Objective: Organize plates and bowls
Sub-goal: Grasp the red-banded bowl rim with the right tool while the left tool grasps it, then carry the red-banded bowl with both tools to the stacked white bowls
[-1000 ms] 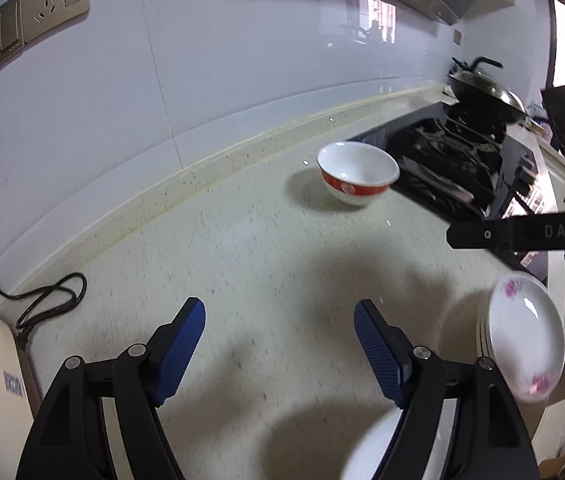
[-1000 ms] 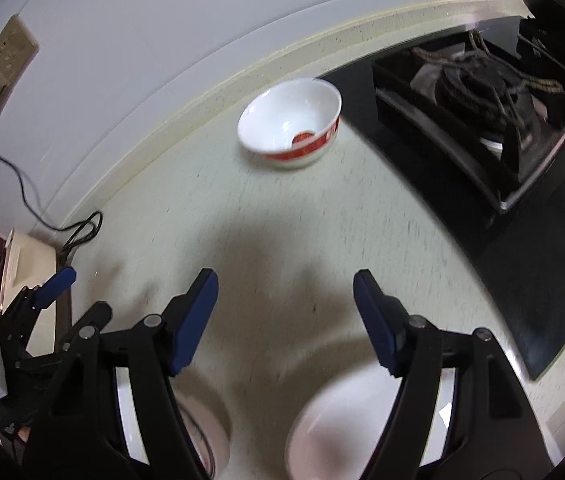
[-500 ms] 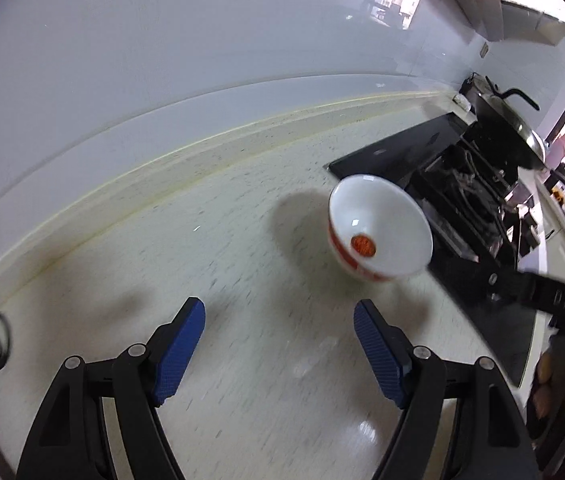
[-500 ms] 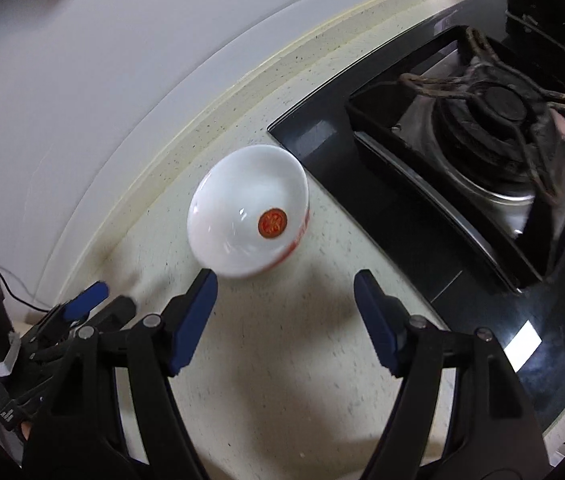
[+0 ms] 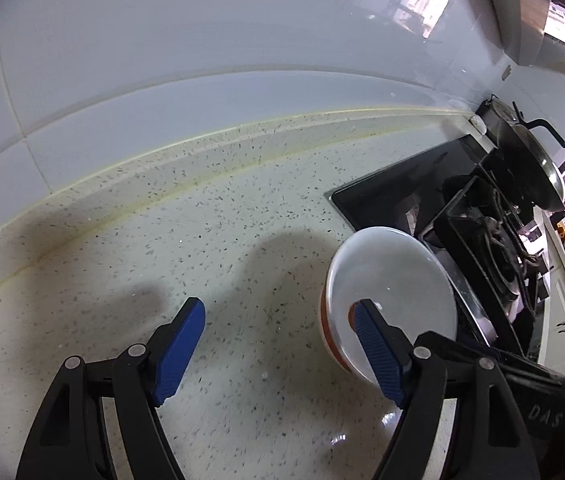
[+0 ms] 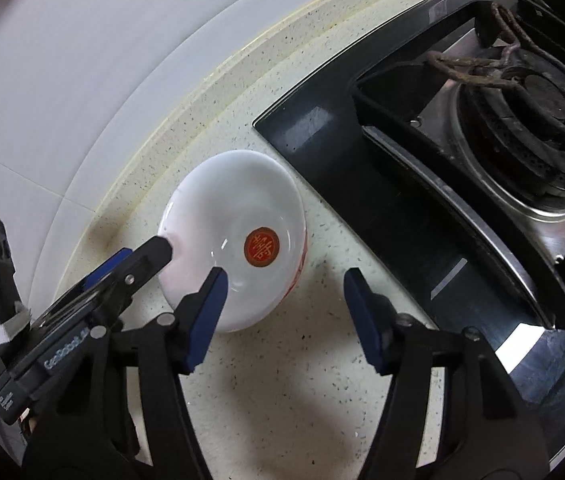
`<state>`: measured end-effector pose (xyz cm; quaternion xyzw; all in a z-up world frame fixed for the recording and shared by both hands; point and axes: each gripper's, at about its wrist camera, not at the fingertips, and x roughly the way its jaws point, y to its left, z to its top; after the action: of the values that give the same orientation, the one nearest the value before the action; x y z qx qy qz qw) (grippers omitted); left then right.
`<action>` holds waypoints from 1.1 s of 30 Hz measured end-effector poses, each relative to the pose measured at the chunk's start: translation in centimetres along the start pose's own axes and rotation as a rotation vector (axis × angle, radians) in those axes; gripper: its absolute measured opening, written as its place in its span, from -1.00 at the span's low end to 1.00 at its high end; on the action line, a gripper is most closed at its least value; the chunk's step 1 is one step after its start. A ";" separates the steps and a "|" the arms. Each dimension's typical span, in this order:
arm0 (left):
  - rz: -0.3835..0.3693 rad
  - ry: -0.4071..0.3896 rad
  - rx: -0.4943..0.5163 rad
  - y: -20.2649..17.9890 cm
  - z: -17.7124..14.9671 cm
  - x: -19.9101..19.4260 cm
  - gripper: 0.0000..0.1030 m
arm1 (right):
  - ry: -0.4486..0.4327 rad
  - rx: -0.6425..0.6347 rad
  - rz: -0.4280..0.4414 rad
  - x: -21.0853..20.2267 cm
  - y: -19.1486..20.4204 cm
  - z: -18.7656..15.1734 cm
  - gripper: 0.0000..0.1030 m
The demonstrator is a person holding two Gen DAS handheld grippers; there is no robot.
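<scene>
One bowl (image 6: 234, 256) sits upright on my desk (image 6: 306, 384) just beside the stove's (image 6: 362, 184) black glass edge — white inside, a round red-and-gold emblem at its bottom, red band outside, nothing in it.

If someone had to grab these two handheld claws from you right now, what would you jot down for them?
Left gripper: open, holding nothing; one of its fingers sits at the bowl's rim.
Right gripper: open, holding nothing, just short of the bowl.
The white bowl with a red emblem stands on the counter beside the stove.
Done: nothing gripped yet.
Left: grip the bowl and put it away. No plates in view.
</scene>
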<state>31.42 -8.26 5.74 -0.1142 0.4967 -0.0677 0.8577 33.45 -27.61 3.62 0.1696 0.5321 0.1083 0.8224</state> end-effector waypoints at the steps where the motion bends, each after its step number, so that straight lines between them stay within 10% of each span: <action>1: 0.004 -0.001 -0.001 0.0 0.0 0.2 0.50 | 0.002 -0.003 -0.001 0.2 0.1 0.0 0.19; 11: 0.072 -0.018 0.035 -0.9 0.1 2.0 0.48 | 0.026 -0.025 -0.021 1.8 0.7 0.0 -0.08; 24: 0.086 -0.046 0.195 -3.8 -1.1 2.4 -0.75 | 0.022 -0.081 -0.034 2.7 1.5 -0.4 -0.51; 33: 0.090 -0.062 0.217 -4.1 -1.5 2.0 -0.78 | 0.020 -0.082 -0.041 3.0 1.3 -0.6 -0.57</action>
<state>31.08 -12.82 4.46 -0.0004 0.4642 -0.0790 0.8822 34.15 -25.20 1.40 0.1237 0.5389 0.1147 0.8253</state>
